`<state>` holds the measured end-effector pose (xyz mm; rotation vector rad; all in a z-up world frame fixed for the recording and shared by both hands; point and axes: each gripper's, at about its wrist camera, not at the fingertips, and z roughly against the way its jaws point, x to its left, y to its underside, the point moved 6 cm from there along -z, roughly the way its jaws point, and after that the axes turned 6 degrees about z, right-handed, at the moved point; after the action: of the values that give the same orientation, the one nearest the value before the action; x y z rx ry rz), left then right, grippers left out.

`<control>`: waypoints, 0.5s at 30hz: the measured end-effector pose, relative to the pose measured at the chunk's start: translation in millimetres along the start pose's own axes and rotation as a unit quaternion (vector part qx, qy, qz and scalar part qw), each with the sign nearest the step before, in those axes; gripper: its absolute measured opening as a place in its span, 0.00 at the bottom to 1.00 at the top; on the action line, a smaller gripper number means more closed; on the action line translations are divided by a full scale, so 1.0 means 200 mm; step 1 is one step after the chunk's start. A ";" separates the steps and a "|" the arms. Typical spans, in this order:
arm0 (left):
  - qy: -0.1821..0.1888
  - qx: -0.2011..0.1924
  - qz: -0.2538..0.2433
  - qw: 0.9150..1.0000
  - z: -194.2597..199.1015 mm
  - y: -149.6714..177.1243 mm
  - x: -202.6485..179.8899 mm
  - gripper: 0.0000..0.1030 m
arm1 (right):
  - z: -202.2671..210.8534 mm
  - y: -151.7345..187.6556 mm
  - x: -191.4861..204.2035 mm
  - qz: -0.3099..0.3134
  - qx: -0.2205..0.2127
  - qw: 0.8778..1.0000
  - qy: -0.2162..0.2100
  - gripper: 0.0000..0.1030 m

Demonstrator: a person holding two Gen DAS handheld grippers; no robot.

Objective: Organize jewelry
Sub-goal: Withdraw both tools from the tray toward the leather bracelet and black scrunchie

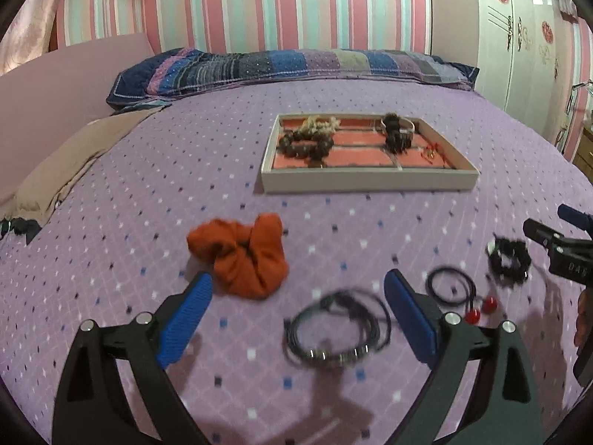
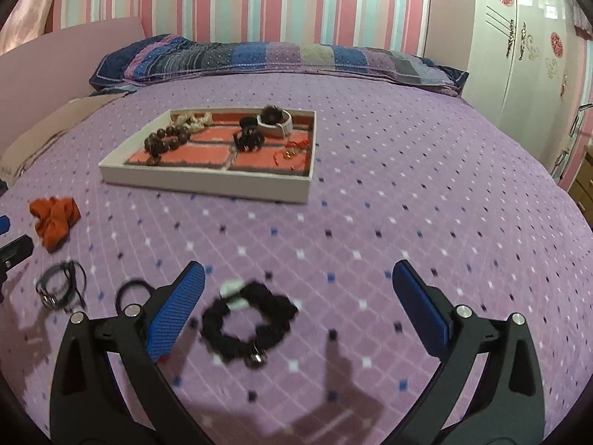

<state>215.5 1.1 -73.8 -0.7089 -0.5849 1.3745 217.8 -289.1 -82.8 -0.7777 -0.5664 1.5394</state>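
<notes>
Both of your claws are spread wide and carry nothing: the left claw (image 1: 298, 307) hangs over the dark coiled cord bracelet with metal beads (image 1: 335, 335), and the right claw (image 2: 298, 298) frames the black ruffled fabric scrunchie (image 2: 248, 324), both lying on the purple dotted bedspread (image 2: 407, 222) near its front edge. You appear to be at the pick-up step; 4 loose pieces remain, counting the orange fabric scrunchie (image 1: 241, 254) and the thin black hair tie with 2 red balls (image 1: 454, 291). The white shallow tray with orange compartments (image 1: 367, 181) sits toward the middle of the bed, already partly filled. Next, lower each claw until its pads straddle the piece, then close gently.
</notes>
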 end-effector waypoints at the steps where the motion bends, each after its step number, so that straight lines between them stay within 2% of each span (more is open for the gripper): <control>1: 0.006 0.004 0.000 1.000 0.00 0.03 0.00 0.89 | 0.00 0.02 0.00 0.000 0.002 1.000 0.002 0.96; 8: 0.006 0.020 0.001 1.000 -0.01 0.15 0.01 0.89 | -0.01 0.16 -0.04 -0.011 0.011 1.000 0.014 0.96; 15: -0.010 0.023 0.011 1.000 -0.03 0.17 0.04 0.89 | -0.01 0.18 -0.09 -0.038 0.009 0.999 0.013 0.96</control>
<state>198.7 10.8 -103.9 -0.6669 -0.5622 1.4123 195.6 -310.7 -107.8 -0.7528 -0.5554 1.4619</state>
